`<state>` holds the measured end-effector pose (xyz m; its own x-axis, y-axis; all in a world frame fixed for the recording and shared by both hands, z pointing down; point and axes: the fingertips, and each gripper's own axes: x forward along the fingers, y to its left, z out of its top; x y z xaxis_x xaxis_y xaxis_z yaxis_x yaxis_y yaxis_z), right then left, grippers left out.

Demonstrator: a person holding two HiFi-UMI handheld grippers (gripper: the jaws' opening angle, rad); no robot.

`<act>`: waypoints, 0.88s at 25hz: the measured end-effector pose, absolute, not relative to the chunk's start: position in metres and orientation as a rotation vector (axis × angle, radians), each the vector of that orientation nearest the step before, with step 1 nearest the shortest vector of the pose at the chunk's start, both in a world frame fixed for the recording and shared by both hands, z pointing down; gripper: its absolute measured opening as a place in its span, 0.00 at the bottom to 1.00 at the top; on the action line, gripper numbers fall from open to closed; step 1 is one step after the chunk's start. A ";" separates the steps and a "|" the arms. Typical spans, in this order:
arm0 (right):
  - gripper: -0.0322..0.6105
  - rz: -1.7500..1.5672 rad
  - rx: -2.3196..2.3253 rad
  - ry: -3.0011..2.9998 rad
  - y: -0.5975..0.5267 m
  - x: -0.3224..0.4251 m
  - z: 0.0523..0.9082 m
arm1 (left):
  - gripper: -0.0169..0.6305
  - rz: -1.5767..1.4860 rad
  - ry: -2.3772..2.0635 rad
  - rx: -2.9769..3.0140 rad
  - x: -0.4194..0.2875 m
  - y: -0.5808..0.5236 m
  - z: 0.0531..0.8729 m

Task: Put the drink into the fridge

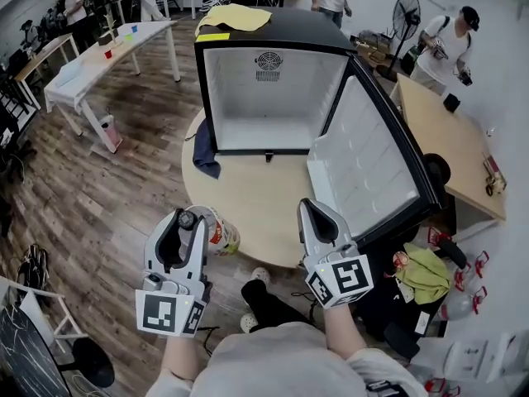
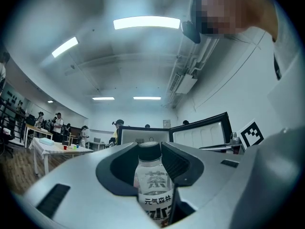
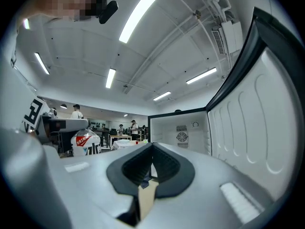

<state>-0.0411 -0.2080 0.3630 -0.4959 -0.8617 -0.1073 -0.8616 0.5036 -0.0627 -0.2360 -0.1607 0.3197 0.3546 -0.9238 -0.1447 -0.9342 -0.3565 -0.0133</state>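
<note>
A drink bottle [image 1: 220,231] with a black cap and a white printed label sits between the jaws of my left gripper [image 1: 187,222], held above the near edge of the round wooden table [image 1: 248,213]. Seen from the left gripper view, the bottle [image 2: 153,185] stands upright with the pads pressing on both sides of it, so the left gripper [image 2: 150,149] is shut on it. My right gripper [image 1: 316,213] hovers beside it, shut and empty [image 3: 151,149]. The black fridge [image 1: 273,98] stands open on the table with a bare white inside. Its door [image 1: 364,164] swings out to the right.
A dark blue cloth [image 1: 204,151] hangs by the fridge's left corner and a yellow cloth [image 1: 235,16] lies on its top. White tables [image 1: 107,56] stand at the left and a wooden table [image 1: 450,139] at the right. Bags and clutter [image 1: 421,271] lie on the floor; several people stand behind.
</note>
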 end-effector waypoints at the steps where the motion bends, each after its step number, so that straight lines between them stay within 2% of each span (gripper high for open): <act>1: 0.07 -0.008 -1.507 2.612 -0.216 -0.043 0.364 | 0.26 0.169 1.719 -2.513 -0.236 -0.168 0.321; 22: 0.07 0.010 -1.561 2.534 -0.380 -0.034 0.349 | 0.26 0.117 1.576 -2.586 -0.214 -0.362 0.310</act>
<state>-0.0342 -0.3805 0.3489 -0.4401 -0.8864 -0.1438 -0.8875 0.4537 -0.0807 -0.2137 -0.3625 0.3101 0.4579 -0.8804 -0.1233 -0.8890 -0.4547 -0.0543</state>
